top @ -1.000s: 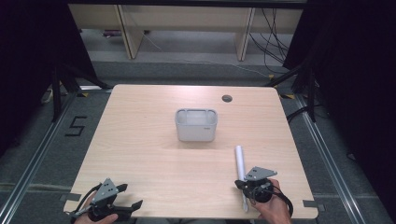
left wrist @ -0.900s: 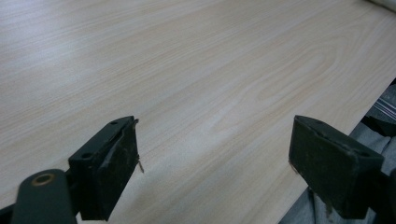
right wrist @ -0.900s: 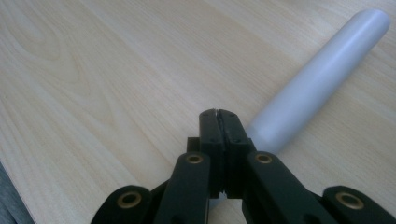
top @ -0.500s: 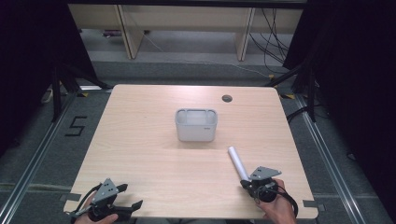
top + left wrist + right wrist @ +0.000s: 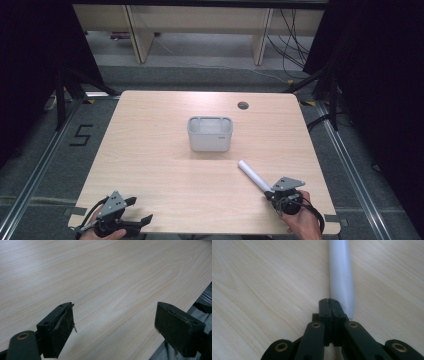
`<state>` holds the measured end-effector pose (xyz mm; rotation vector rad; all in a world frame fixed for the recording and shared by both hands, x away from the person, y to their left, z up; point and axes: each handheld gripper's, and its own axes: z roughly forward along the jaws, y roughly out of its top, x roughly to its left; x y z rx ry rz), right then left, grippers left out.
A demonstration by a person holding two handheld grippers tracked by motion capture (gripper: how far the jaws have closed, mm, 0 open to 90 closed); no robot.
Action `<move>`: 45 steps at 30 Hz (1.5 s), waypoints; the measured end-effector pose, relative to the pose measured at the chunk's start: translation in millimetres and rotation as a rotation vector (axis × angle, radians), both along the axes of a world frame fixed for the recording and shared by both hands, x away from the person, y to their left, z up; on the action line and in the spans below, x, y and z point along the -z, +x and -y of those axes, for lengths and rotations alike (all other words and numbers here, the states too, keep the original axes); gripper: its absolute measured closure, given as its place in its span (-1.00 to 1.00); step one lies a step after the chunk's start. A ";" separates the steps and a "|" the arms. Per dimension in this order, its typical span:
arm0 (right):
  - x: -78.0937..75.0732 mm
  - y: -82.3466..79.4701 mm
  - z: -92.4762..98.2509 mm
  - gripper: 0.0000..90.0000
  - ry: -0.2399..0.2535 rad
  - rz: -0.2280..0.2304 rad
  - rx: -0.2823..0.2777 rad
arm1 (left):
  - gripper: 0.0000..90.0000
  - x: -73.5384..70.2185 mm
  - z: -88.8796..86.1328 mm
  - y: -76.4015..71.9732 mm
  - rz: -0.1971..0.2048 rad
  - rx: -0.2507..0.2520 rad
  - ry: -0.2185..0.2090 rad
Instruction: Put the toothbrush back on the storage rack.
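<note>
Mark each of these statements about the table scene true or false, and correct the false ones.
1. The white tube lies inside the grey bin. False: it lies on the table, apart from the bin, on the near right.
2. The right gripper has its fingers closed at one end of the tube. True.
3. The left gripper holds the bin. False: its fingers stand wide apart over bare wood, with nothing between them.
4. The bin stands upright near the middle of the table. True.
5. A dark round hole sits in the table near its far edge. True.
</note>
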<state>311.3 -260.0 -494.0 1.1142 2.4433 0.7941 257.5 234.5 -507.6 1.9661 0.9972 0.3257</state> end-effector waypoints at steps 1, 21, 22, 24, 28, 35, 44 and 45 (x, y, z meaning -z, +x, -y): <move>-0.2 -0.1 0.4 1.00 0.003 -0.011 0.016 | -0.66 0.0 0.1 0.0 -0.001 0.001 0.001; -0.1 21.9 17.8 1.00 -0.022 0.026 0.063 | -0.66 0.3 -0.9 1.2 -0.003 0.013 0.027; 0.0 24.8 18.7 1.00 -0.022 0.033 0.068 | -0.66 0.3 -0.9 1.2 -0.004 0.011 0.027; -0.7 25.3 18.0 1.00 -0.012 0.024 0.082 | -0.66 0.8 0.4 0.6 -0.007 0.006 0.003; -1.2 32.1 17.6 1.00 -0.016 0.032 0.092 | -0.66 0.8 0.3 0.7 -0.008 0.005 0.003; -0.7 43.9 16.9 0.99 -0.032 0.057 0.089 | -0.67 0.2 -1.6 1.0 -0.010 0.014 0.026; -0.7 63.9 5.1 0.97 -0.039 0.047 0.087 | -0.66 0.5 -1.0 1.1 -0.013 0.008 0.015; -0.3 66.4 5.0 0.97 -0.056 0.066 0.068 | -0.66 0.5 -1.2 1.2 -0.012 0.008 0.016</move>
